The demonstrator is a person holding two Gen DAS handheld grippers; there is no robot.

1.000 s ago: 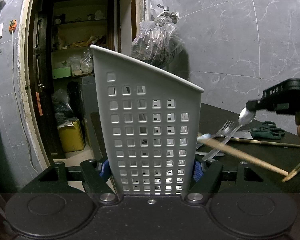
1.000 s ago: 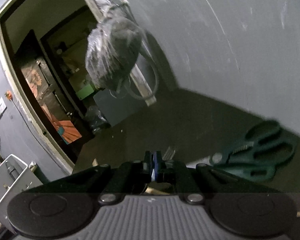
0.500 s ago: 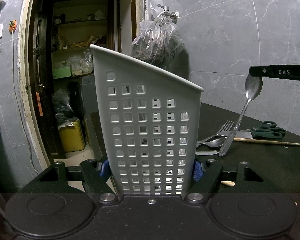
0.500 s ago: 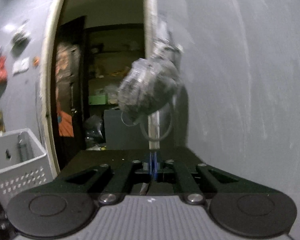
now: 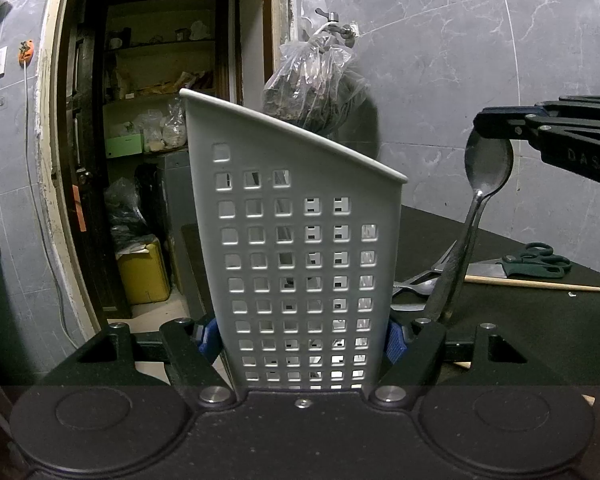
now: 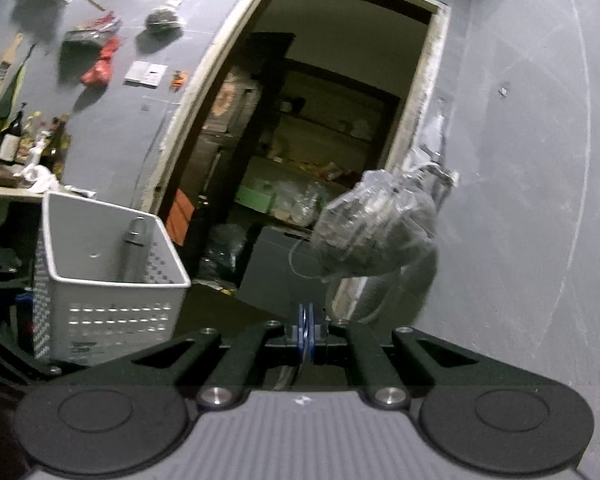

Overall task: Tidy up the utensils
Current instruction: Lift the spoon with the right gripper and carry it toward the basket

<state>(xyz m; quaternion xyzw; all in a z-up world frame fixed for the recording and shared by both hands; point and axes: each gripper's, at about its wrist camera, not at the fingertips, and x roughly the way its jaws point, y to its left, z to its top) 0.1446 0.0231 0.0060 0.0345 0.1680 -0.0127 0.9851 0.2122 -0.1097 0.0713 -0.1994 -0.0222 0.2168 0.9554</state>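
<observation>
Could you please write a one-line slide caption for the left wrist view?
Left claw grips the white perforated caddy; right claw dangles a spoon.

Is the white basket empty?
No. The basket has a grey handle standing inside, seen from the right wrist.

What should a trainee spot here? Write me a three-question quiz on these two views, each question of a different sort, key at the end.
1. True or false: the spoon hangs with its bowl up and its handle down, pinched at the bowl by the right gripper.
2. What is clamped in the left gripper? A: the white perforated holder. B: a plate. C: a cup.
3. Fill in: the green-handled ____ lie on the dark table, beyond the spoon.

Key: 1 true. 2 A. 3 scissors.
</observation>
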